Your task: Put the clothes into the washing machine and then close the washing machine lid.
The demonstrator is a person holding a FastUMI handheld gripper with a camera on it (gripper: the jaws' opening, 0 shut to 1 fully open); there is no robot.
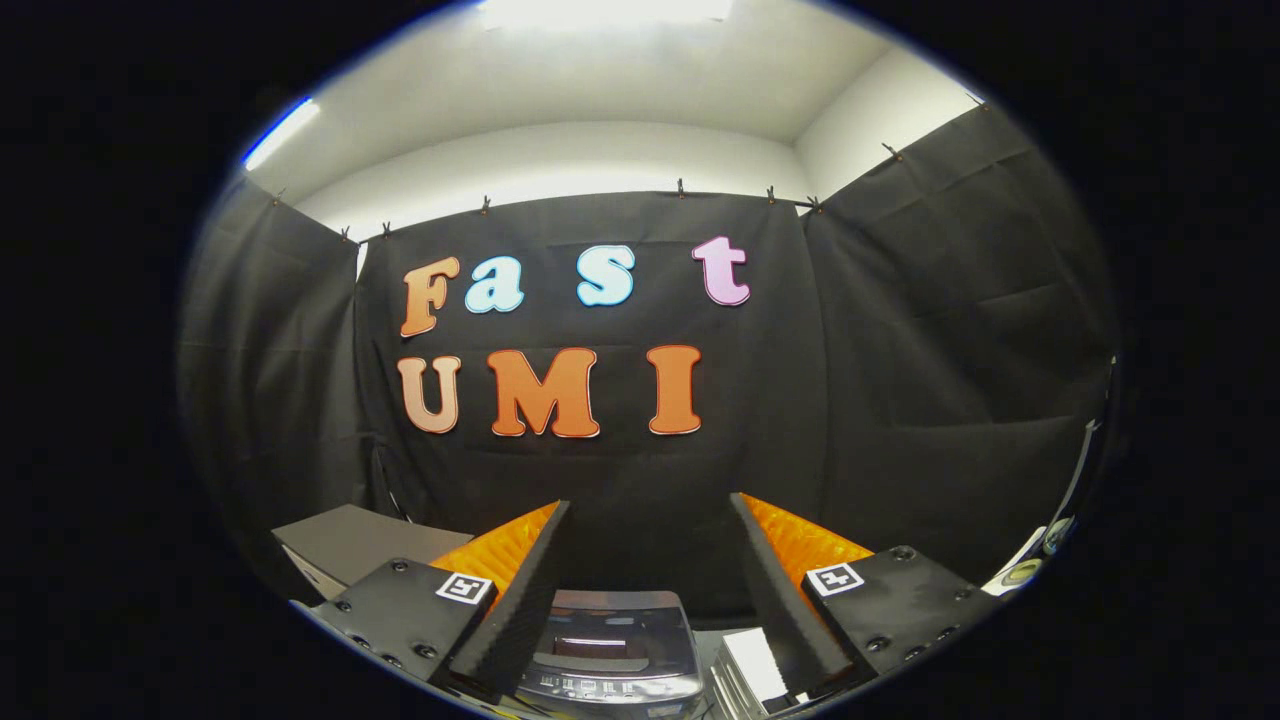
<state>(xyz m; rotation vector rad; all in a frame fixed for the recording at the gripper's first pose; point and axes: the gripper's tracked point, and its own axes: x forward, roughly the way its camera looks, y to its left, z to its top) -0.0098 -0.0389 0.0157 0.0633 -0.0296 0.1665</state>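
Low between our fingers sits the small washing machine [610,645], its dark glossy lid apparently down; a folded white item [755,665], perhaps the clothes, lies just beside it under one finger. We judge cloth of that kind soft and light, best pinched at a bunched fold, while the lid looks stiff and slick. Our gripper [645,560] stands wide apart, holding nothing, facing the black booth wall [900,380].

Gripper [650,520] had two wedge-shaped fingers [515,600] with ribbed inner faces, spread apart; each base block carried round screws and small square black-and-white marker [466,588].
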